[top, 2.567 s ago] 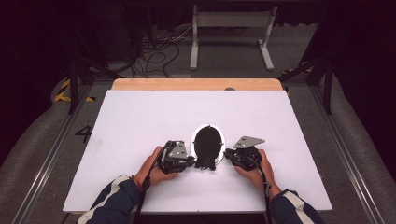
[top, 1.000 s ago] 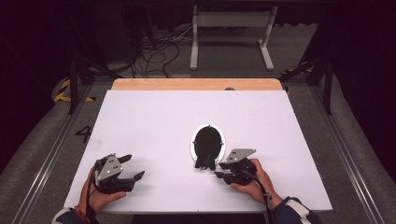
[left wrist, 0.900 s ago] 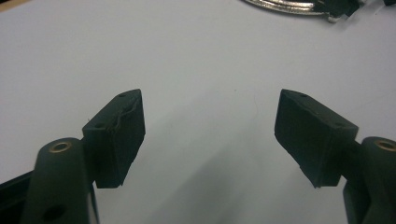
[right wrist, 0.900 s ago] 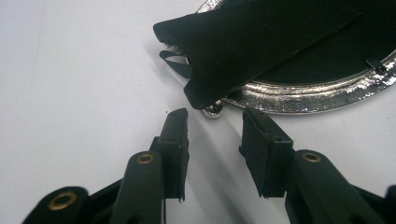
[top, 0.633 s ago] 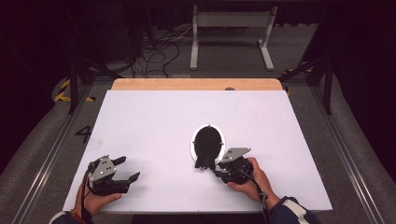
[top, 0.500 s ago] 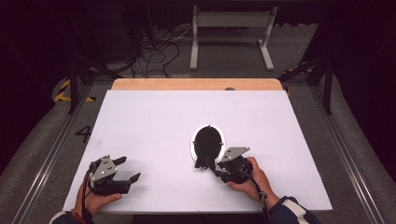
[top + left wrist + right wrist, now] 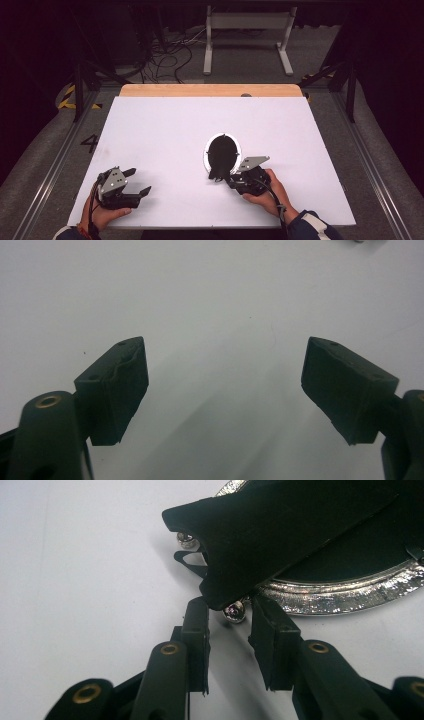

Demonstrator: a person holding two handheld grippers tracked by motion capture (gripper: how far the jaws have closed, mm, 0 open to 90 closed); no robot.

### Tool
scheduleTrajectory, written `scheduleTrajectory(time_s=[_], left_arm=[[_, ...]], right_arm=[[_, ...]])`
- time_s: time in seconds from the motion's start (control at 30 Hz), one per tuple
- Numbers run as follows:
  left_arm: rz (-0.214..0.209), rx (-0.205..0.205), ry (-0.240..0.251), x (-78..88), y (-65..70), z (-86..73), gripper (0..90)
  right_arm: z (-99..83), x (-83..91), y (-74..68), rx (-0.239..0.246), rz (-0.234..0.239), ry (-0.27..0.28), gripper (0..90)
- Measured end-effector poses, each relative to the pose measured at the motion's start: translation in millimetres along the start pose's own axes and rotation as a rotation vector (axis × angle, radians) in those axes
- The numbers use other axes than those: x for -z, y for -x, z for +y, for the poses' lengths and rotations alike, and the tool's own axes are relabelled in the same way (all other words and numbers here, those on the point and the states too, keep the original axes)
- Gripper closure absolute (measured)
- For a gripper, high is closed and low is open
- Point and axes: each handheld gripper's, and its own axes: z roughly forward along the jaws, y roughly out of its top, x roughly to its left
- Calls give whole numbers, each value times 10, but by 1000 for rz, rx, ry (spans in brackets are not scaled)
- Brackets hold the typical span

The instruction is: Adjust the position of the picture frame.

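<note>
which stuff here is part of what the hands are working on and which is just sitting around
In the job:
- black cloth flap and small shiny bead at the right claw, whose jaws stand slightly apart around the bead
- silver-rimmed dish under the cloth

Lying about:
- left claw, open over bare white table
- cables on the floor
- metal stand behind the table

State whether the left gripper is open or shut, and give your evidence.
Open. In the left gripper view the left gripper has its two black jaws set wide apart, with bare white table between them and nothing held.
</note>
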Motion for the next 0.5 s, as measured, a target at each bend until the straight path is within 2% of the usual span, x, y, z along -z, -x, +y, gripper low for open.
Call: scheduleTrajectory(time_s=[0.2,0.5], left_arm=[[-1,1,-4,-6,5,0,196],[-3,5,-15,-29,13,1,190]], right_arm=[[-18,-9,40,-52,47,28,682],[-43,-15,133,-180,144,84,594]])
